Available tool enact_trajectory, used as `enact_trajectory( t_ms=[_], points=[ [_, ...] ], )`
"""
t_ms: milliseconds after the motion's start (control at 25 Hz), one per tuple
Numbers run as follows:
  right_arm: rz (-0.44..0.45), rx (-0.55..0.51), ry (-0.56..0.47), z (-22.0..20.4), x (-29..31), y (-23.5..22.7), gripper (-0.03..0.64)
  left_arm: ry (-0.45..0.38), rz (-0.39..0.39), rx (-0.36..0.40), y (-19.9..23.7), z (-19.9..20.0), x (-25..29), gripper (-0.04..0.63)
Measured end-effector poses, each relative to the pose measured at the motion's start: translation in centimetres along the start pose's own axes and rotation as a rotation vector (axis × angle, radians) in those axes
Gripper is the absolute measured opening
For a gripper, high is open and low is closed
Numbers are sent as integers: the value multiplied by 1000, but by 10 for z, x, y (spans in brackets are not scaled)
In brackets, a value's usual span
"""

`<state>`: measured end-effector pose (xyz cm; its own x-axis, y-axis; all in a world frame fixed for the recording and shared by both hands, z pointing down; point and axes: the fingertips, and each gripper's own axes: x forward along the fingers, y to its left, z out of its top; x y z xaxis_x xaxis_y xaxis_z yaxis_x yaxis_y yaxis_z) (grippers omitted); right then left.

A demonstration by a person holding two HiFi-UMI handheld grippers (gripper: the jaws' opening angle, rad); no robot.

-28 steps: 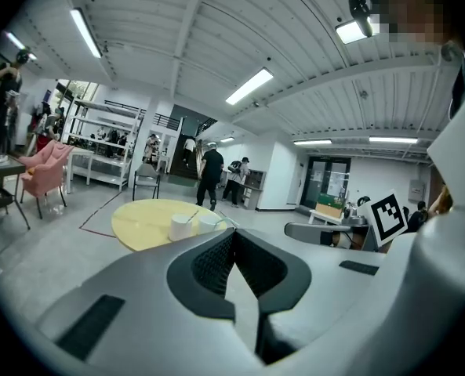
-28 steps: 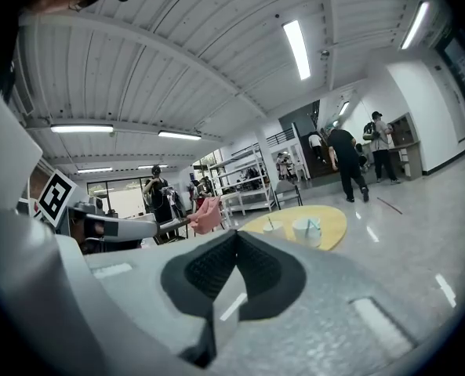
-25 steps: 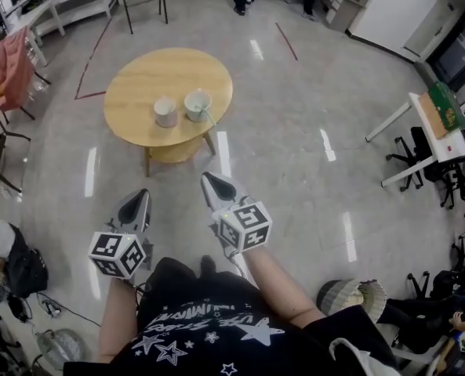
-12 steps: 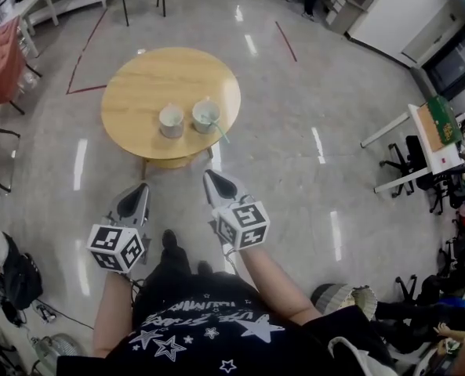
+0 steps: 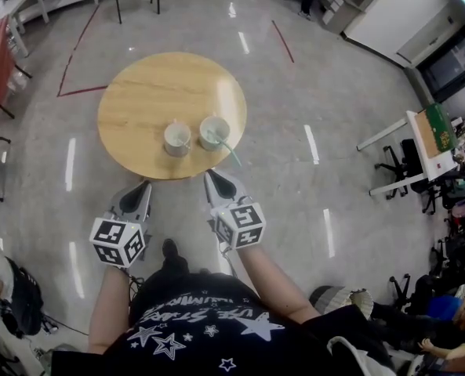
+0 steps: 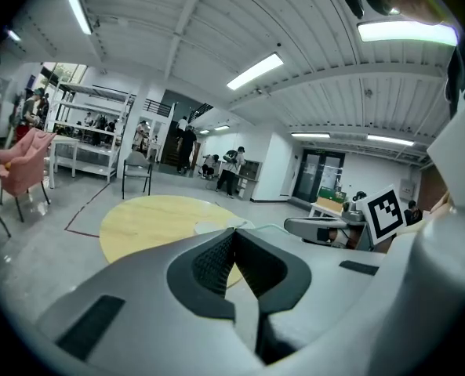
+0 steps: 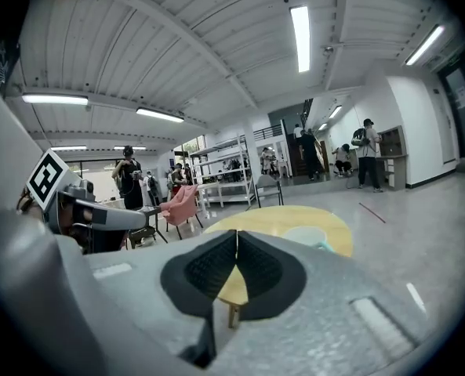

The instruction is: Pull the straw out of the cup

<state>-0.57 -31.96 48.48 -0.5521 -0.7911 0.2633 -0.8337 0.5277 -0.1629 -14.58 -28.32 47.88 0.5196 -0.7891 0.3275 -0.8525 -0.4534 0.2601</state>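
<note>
Pointing left gripper: it lies at 7 o'clock from the middle of the table, just before the near edge, and aims toward 12 o'clock. Its two pads are pressed together and nothing is between them.
Table: round, of light wood, standing on a shiny grey floor.
Left cup: white and upright, at 6 o'clock on the table top, close to the near edge. No straw shows in it.
Right gripper: it lies at 5 o'clock from the middle of the table, just outside the edge, and aims toward 12 o'clock. Its jaws are closed on each other, with no thing held.
Right cup: white and upright, just beside the left cup, at its 3 o'clock.
Straw: pale green. It sits in the right cup and leans out over the rim toward 5 o'clock. Both grippers are apart from it.
Desk: white, far off at 3 o'clock, with a green box on it.
</note>
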Motion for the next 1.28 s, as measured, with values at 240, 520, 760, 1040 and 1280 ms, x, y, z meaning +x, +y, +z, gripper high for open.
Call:
enact_trajectory(
  t_ms=[240,520,760,1040,1280],
  points=[
    [-13,-8,41,-7,24,-4,3,16,-28,-7,23,9,19,6],
    [-46,-15,93,-25,55,-7,101,39,-72,-6,44,11,39,7],
    [-132,-44,64,-24,76,-9,98,63,-104,-10,62,9,46,6],
    [-149,-53,53,-25,92,-15,98,82,-116,-18,70,4,55,6],
    [-120,-62,66,-30,106,-18,98,92,-101,-19,74,2,64,6]
  ],
)
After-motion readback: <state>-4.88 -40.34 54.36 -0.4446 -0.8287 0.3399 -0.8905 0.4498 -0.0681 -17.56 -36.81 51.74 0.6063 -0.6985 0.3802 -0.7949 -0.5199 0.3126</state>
